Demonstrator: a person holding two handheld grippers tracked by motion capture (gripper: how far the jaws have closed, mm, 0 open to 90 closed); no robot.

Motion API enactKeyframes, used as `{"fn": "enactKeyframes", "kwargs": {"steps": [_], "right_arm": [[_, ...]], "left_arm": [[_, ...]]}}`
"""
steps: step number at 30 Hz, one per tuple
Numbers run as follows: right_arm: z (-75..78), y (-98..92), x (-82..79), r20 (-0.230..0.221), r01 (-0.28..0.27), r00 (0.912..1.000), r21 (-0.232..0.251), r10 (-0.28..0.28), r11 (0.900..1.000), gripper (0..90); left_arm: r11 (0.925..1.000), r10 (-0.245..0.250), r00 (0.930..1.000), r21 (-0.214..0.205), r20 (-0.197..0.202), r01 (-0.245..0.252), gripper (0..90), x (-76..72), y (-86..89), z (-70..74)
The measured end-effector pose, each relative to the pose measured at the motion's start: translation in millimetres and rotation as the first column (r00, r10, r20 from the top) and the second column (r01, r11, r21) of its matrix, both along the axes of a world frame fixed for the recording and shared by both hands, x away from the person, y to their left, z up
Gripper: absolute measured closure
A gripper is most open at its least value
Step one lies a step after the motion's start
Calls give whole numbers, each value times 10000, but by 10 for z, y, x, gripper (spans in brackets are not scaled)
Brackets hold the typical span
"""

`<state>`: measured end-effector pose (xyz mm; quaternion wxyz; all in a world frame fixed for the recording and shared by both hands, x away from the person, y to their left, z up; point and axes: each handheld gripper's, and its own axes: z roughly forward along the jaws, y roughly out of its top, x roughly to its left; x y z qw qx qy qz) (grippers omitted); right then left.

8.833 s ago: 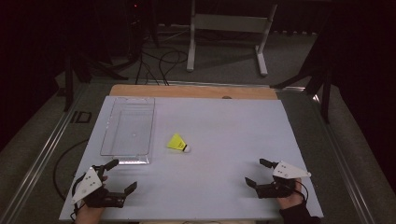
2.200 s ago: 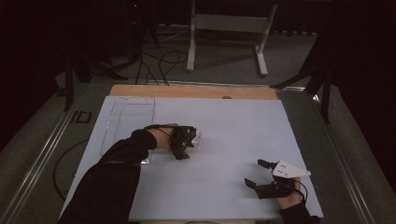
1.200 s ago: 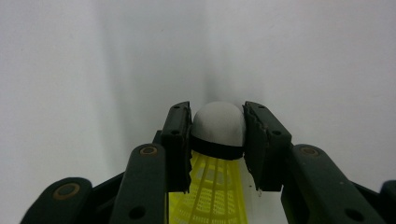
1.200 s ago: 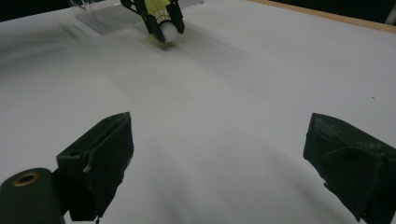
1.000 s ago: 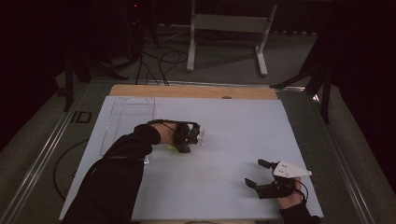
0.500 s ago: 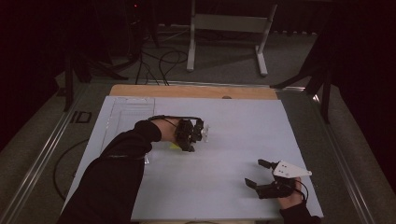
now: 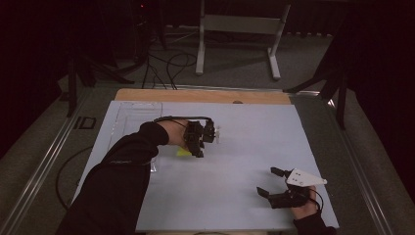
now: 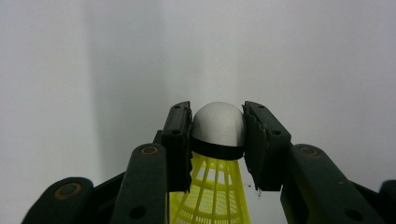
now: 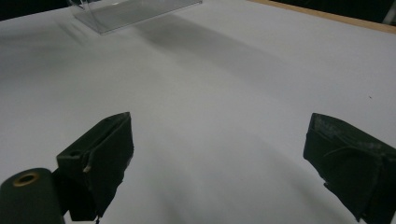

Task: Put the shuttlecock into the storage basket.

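Near the clear tray (image 7: 128, 117), the left gripper (image 8: 217, 135) clasped the shuttlecock (image 8: 217, 126), not yet placed; the right gripper (image 7: 272, 182) rested agape.

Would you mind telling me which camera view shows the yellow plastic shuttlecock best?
The left gripper view: the yellow plastic shuttlecock sits close up, its white rounded cork clamped between the left tool jaws, its mesh skirt visible. The high view shows a small yellow patch beside that tool; the right gripper view looks across white table.
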<state>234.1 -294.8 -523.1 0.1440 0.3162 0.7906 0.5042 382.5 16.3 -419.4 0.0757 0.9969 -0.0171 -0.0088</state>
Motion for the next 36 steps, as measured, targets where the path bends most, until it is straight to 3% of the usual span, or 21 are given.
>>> {"fn": "enactKeyframes", "kwargs": {"steps": [4, 12, 27, 36], "right_arm": [[-1, 0, 0, 19, 2, 10000, -12, -2, 10000, 85], [-1, 5, -1, 33, -3, 10000, -29, 3, 10000, 85], [4, 3, -4, 106, 17, 9999, -42, -17, 10000, 85], [0, 16, -5, 19, -46, 10000, -129, 46, 9999, 86]], "left_arm": [[9993, 349, 9989, 140, -320, -345, 647, 14, 25, 37], [9986, 521, 9956, 163, -773, -510, 648, 19, 100, 80], [9996, 235, 9990, -149, -387, -241, 648, -6, 253, 243], [9988, 279, 9993, -404, -261, -289, 648, -24, 437, 359]]}}
